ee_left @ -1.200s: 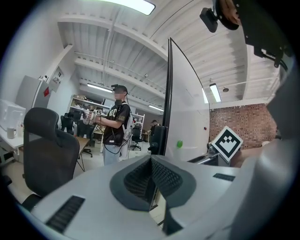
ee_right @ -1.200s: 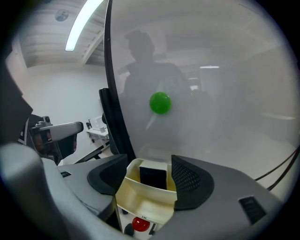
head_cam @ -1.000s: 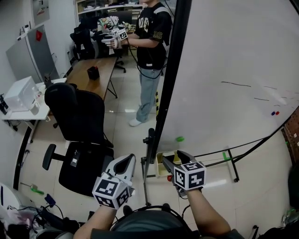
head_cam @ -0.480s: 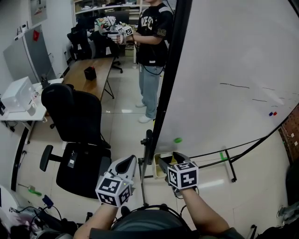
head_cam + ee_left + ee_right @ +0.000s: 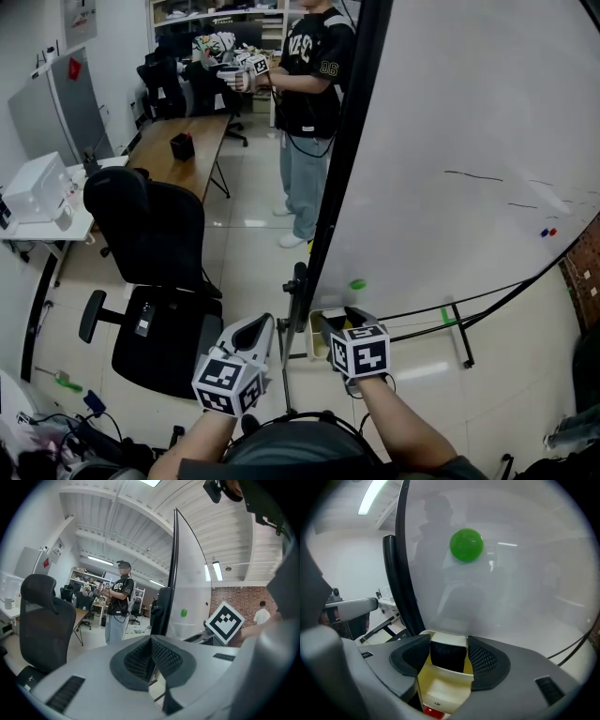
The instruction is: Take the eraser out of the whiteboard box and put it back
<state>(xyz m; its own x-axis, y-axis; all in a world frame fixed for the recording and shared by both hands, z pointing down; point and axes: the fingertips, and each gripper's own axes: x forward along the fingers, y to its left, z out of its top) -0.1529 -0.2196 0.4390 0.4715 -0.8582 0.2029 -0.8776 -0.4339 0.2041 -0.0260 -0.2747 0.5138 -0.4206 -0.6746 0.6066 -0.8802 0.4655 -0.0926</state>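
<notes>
My right gripper point(image 5: 449, 644) sits lower than a second ago, its jaws closing around the eraser point(image 5: 448, 659), which stands in the yellow box point(image 5: 440, 687) below the whiteboard point(image 5: 515, 583). My left gripper point(image 5: 151, 645) keeps its jaws together, empty.

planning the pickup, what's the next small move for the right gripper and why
Probably finish closing, then lift straight up. The right gripper has its jaws closing around the eraser, which stands between them inside the yellow box. The pads seem not yet pressed on it.
</notes>
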